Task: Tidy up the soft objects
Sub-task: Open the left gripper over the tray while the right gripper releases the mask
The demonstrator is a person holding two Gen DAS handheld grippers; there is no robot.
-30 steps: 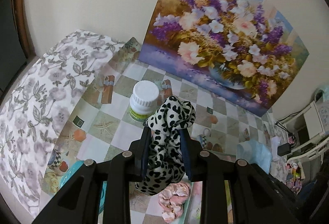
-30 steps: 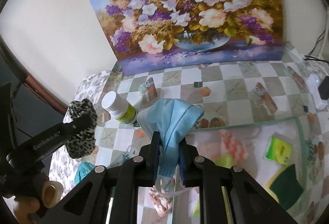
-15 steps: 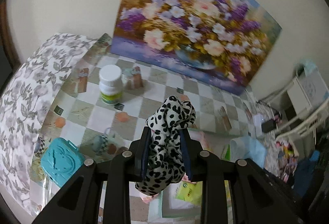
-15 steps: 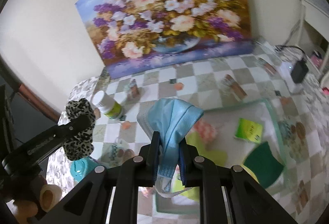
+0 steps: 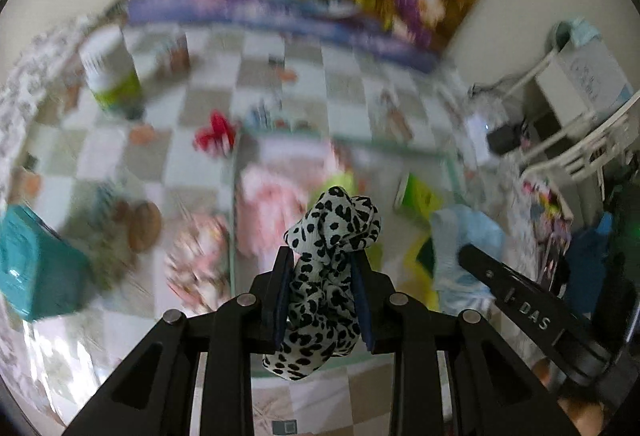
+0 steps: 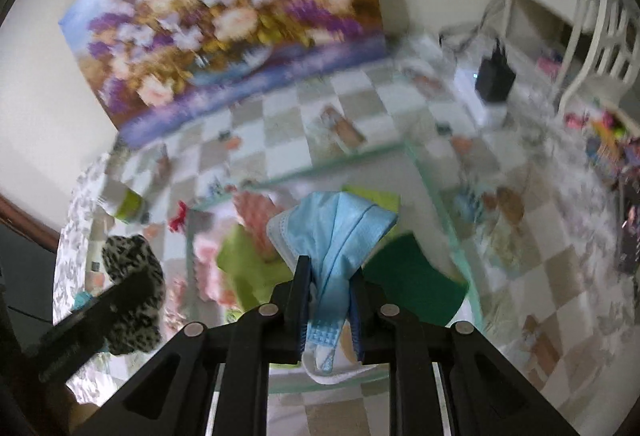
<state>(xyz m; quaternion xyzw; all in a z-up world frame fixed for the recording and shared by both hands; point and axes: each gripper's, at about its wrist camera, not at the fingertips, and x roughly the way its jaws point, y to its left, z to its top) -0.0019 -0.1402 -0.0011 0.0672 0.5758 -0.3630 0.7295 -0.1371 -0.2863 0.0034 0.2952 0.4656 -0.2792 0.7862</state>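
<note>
Left tongs (image 5: 322,276) clamped a leopard-print scrunchie (image 5: 326,268) while right tongs (image 6: 329,284) gripped a blue face mask (image 6: 334,232), both held above the tray (image 6: 436,176).

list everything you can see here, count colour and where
scrunchie: 1, white with black spots, clamped in the left jaws
face mask: 1, light blue, clamped in the right jaws
tray: 1, pale green rim, on the checked tablecloth below both grippers
sponge: 1, dark green, in the tray's right part
pink soft items: several, blurred, in the tray's left part
bottle: 1, white with green label, far left on the table
red item: 1, outside the tray's far left corner
box: 1, teal, left table edge
painting: 1, purple and white flowers, against the wall
left gripper: black, shut
right gripper: black, shut
</note>
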